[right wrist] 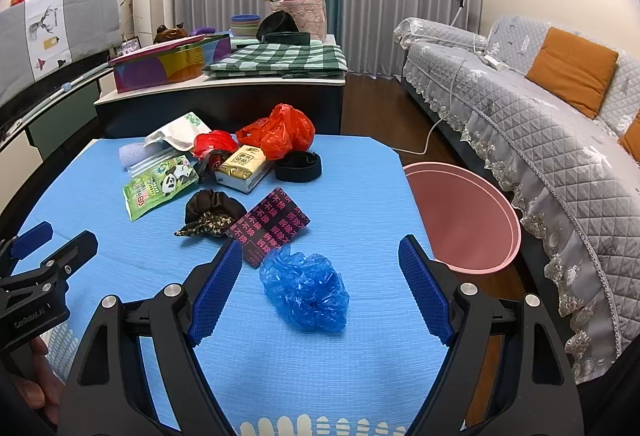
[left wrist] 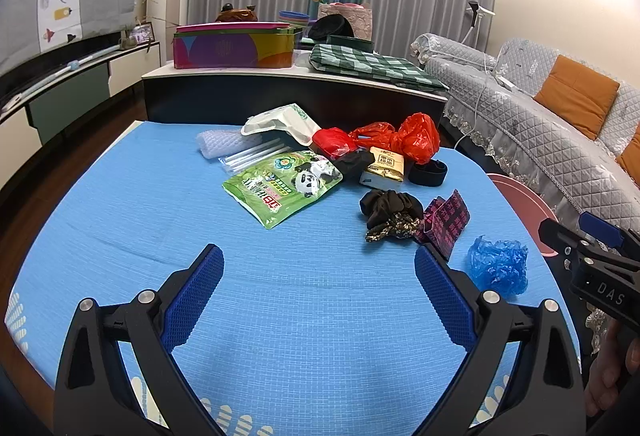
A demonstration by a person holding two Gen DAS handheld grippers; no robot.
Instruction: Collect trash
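Left wrist view: the left gripper (left wrist: 319,268) hovers over a blue mat (left wrist: 120,204), jaws wide apart, empty. Right wrist view: the right gripper (right wrist: 320,264), jaws apart, frames a crumpled blue plastic bag (right wrist: 305,288) lying beside a pink bin (right wrist: 464,216)

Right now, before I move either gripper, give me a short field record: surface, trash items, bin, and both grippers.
surface: blue mat
nearest trash: crumpled blue plastic, ahead of the right gripper, untouched
other items: red plastic bag, green panda pouch, tissue pack, dark patterned card
bin: pink basin off the mat's right edge
left gripper: open, nothing between the fingers
right gripper: open, holding nothing
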